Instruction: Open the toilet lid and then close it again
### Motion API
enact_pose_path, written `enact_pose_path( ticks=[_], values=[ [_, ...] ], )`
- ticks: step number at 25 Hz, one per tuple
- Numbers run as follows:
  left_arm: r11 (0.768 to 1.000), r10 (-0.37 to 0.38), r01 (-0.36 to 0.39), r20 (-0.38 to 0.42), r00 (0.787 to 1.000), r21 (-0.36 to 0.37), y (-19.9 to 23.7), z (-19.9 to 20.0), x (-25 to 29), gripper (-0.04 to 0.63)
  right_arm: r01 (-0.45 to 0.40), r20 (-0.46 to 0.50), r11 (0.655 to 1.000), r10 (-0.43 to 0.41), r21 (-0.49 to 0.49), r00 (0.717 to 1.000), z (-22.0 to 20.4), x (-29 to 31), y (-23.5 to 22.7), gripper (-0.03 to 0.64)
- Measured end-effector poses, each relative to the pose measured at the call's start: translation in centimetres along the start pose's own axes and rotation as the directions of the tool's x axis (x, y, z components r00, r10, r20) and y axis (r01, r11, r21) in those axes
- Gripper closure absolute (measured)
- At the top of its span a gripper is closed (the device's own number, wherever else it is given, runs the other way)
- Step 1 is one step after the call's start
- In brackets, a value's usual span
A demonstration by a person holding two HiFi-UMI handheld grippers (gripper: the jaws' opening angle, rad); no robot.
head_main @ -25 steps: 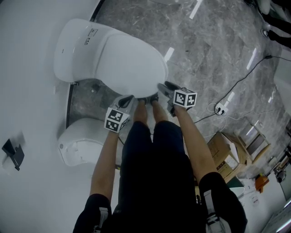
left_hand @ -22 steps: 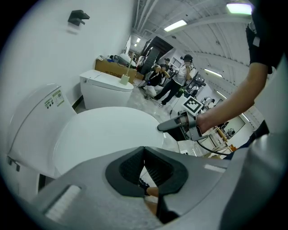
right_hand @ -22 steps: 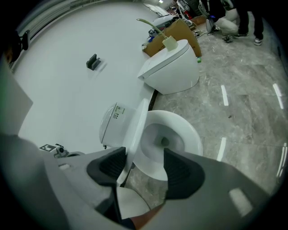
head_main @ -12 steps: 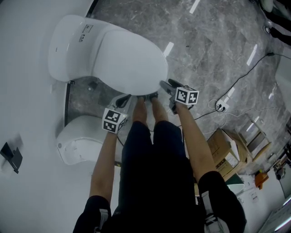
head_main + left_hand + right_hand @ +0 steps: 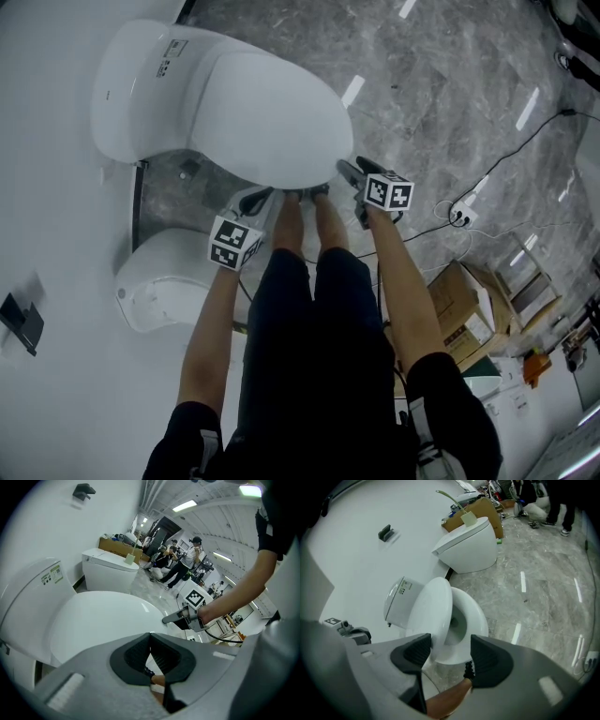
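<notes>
Smooth, glossy white toilet lid (image 5: 272,112) with a soft sheen, over a polished grey, marble-veined floor (image 5: 450,84) streaked with light reflections. The left gripper (image 5: 150,637) and right gripper (image 5: 449,652) have matt grey plastic shells; the pads (image 5: 490,660) are black, ribbed and rubbery. A brown cardboard box (image 5: 461,298) looks dull.

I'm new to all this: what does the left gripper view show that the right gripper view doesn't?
Only the left gripper view: the left tongs shut and empty, and people standing far behind. Only the right gripper view: past the right tongs, just opened wide and clamping nothing, the bowl's inside under the tilted lid. Both: the lid, a second toilet, a black wall fixture.
</notes>
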State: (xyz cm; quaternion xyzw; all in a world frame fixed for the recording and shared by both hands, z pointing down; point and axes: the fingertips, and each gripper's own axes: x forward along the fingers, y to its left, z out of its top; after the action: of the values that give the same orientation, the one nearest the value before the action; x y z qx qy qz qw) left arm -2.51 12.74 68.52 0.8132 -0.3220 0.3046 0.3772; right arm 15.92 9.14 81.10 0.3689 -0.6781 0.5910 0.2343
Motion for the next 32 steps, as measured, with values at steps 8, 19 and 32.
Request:
enact_pose_path(
  ticks=[8, 19, 32],
  values=[
    [1.0, -0.01, 0.01, -0.013, 1.0, -0.012, 0.5, -0.8, 1.9, 0.584, 0.029, -0.037, 1.0, -0.029, 0.0, 0.999, -0.9, 1.8, -2.5, 0.348],
    [1.0, -0.002, 0.003, 0.018, 1.0, -0.019, 1.9, 0.3, 3.7, 0.584, 0.11, -0.125, 0.991, -0.119, -0.079, 0.985, -1.8, 4.0, -5.4, 0.349],
    [0.999, 0.002, -0.002, -0.001, 1.0, -0.04, 2.3, -1.4, 4.5, 0.584, 0.177, -0.228, 0.956, -0.232, -0.236, 0.946, -1.9, 6.2, -7.5, 0.357]
  ],
)
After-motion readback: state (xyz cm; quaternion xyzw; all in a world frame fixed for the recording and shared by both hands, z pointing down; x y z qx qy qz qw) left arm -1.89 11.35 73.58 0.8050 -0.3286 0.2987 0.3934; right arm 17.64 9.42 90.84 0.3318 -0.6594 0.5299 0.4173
